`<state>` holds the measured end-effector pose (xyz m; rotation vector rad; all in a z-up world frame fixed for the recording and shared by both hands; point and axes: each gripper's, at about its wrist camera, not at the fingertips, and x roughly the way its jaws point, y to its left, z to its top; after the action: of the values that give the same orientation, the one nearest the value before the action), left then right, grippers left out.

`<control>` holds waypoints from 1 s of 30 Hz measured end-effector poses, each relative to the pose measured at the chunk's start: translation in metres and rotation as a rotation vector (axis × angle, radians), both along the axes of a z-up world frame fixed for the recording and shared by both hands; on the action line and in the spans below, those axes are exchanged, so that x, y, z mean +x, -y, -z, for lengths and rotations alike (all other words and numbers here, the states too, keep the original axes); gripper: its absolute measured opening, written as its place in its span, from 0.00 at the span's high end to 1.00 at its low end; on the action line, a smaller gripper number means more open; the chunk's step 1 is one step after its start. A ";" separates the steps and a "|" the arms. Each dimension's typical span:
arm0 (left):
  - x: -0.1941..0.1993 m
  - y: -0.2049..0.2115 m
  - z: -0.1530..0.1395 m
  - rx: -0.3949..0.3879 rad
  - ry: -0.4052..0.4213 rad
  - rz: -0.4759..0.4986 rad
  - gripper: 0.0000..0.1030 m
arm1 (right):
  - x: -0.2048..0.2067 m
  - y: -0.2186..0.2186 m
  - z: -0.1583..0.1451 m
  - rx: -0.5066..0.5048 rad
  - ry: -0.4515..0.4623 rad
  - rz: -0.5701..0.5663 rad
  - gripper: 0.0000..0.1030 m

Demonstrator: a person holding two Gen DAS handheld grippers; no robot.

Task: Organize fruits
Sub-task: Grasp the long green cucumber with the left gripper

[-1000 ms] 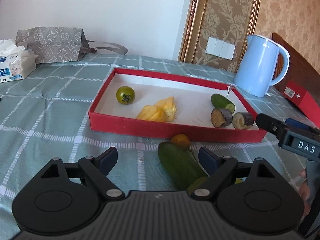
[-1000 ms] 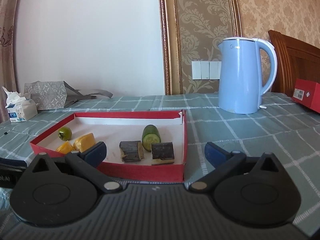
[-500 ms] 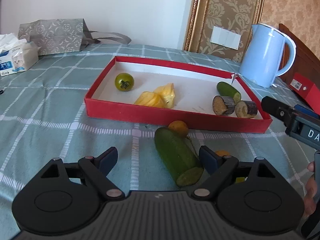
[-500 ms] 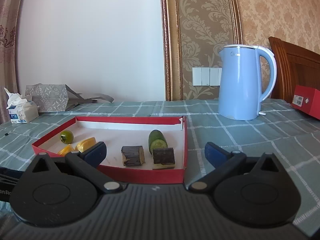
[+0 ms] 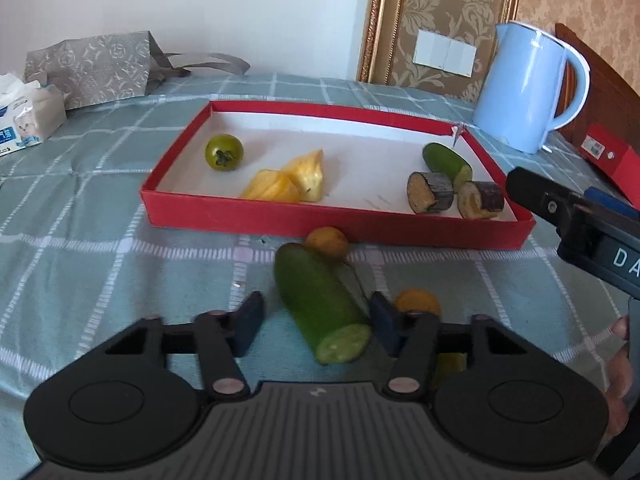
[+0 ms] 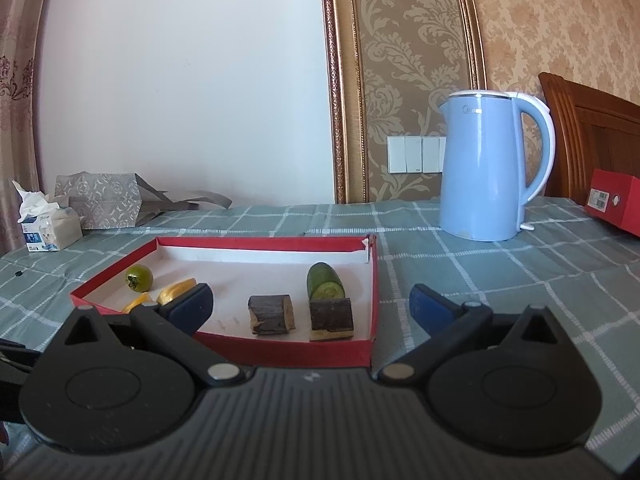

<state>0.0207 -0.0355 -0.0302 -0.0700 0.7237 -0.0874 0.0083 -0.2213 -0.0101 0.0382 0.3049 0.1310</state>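
A red tray (image 5: 320, 220) holds a green tomato (image 5: 224, 152), two yellow pineapple wedges (image 5: 288, 182), a cucumber piece (image 5: 446, 160) and two dark sugarcane chunks (image 5: 430, 198). On the cloth before it lie a large cucumber half (image 5: 320, 304) and two small orange fruits (image 5: 327, 242) (image 5: 418, 302). My left gripper (image 5: 316, 322) straddles the cucumber half, jaws partly closed, the right pad at its side. My right gripper (image 6: 310, 304) is open and empty, facing the tray (image 6: 364, 350), and shows at the right of the left wrist view (image 5: 560, 208).
A blue kettle (image 5: 528, 92) stands right of the tray's far corner. A red box (image 5: 608, 156) lies at the far right. A tissue pack (image 5: 28, 116) and a grey paper bag (image 5: 92, 68) sit at the far left on the checked green cloth (image 5: 80, 260).
My left gripper's jaws have narrowed around the cucumber half, and its view sits higher over the tray. My right gripper has tilted up slightly and stays open.
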 end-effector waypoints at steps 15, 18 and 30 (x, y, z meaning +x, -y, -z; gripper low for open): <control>-0.014 -0.010 0.004 -0.018 0.056 0.050 0.63 | -0.010 -0.008 -0.004 -0.077 0.006 -0.064 0.05; -0.018 -0.016 0.005 -0.032 0.067 0.066 0.66 | -0.026 -0.013 -0.006 -0.108 -0.002 -0.125 0.10; -0.010 -0.025 0.007 -0.052 0.075 0.088 0.69 | -0.062 -0.038 0.005 -0.212 -0.036 -0.237 0.19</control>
<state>0.0105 -0.0108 -0.0369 -0.0847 0.6492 -0.1918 -0.0535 -0.1832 -0.0150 -0.2064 0.3571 0.3324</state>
